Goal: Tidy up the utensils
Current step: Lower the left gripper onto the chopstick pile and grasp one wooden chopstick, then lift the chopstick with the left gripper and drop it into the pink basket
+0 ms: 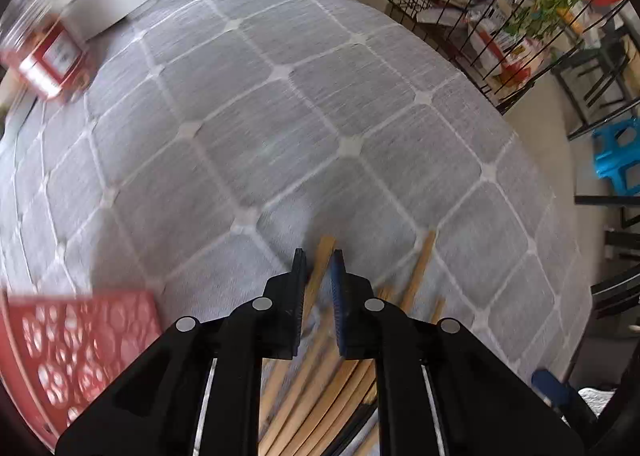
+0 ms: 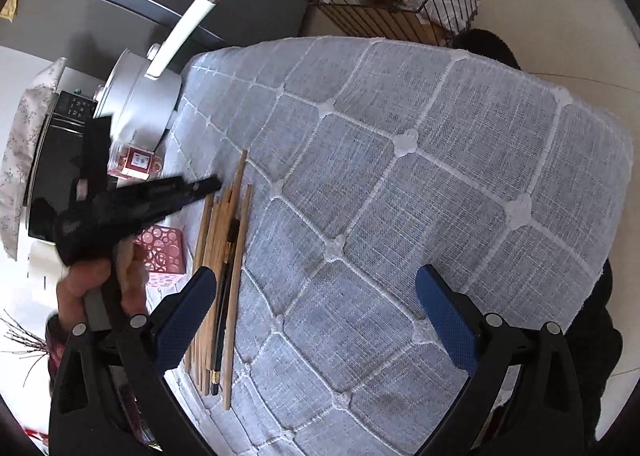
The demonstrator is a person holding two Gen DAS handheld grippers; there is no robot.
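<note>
Chopsticks (image 2: 224, 276): wooden bundle plus one dark stick, lying on grey checked tabletop (image 1: 280, 116) near left edge. Pink perforated basket (image 2: 162, 252) just left of bundle. Left gripper (image 1: 318, 262): pointing steeply down, jaws nearly closed, pinching one wooden chopstick. Right gripper (image 2: 316, 300): jaws spread wide, empty, above cloth. White pot (image 2: 140, 104) at far left.

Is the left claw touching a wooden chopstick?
Touching. Left wrist view: the left claw pinches one wooden chopstick between its closed fingertips.
</note>
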